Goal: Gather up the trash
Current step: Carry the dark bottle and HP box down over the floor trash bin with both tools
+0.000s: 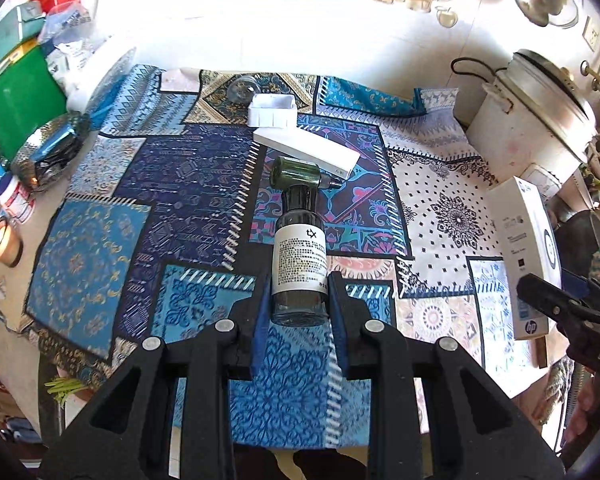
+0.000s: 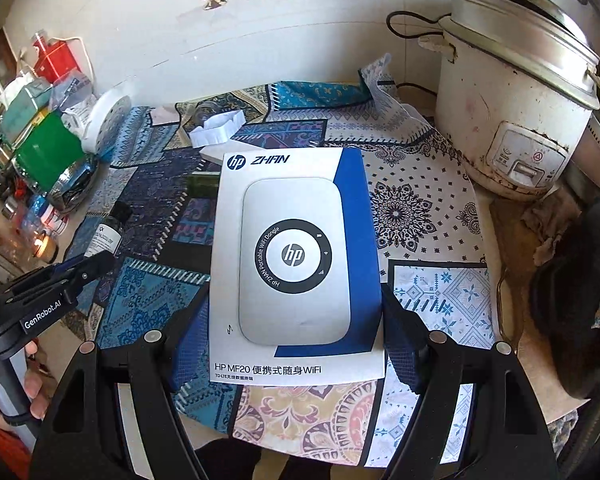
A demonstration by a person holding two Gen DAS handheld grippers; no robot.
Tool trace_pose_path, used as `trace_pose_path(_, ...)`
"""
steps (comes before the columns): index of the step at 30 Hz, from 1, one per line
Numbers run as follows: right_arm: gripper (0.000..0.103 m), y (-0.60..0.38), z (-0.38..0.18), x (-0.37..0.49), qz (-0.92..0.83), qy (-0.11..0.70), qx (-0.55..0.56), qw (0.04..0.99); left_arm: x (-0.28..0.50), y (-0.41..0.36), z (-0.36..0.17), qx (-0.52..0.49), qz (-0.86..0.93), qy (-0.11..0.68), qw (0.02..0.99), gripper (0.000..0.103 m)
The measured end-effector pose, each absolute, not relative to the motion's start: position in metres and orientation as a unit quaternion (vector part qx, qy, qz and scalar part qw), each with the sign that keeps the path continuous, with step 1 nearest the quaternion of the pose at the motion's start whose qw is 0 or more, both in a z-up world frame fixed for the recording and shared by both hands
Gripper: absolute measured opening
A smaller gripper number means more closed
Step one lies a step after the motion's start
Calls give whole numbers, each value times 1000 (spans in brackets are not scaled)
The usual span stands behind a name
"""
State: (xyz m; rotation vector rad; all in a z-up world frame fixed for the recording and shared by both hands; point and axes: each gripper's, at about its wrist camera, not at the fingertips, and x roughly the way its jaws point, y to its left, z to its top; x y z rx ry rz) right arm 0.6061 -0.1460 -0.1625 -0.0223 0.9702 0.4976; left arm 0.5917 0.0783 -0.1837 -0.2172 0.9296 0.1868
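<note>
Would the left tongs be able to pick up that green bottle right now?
Probably not yet: the left tongs are already shut on the labelled bottle, so they are full. The green bottle itself lies uncovered on the cloth, beside the white box.

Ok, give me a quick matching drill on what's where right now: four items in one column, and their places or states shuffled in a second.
Items:
1. dark bottle with white label
2. HP WiFi box
3. green bottle
4. rice cooker

Places or states:
A. lying on its side on the patterned cloth
B. held in the right gripper
C. standing at the back right, off the cloth
D. held in the left gripper

Pairs: 1-D, 2-B, 3-A, 4-C
</note>
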Motion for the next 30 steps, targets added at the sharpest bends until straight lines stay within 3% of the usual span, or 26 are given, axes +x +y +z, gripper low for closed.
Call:
trace_pose_path(13,74,-104,-169,493,217,443,-1,870,471,107,-175,-89,49,435,895,27)
trace_pose_path(30,74,-66,-249,358,181,524,24,832,338,118,-261,-60,-2,531,845,27)
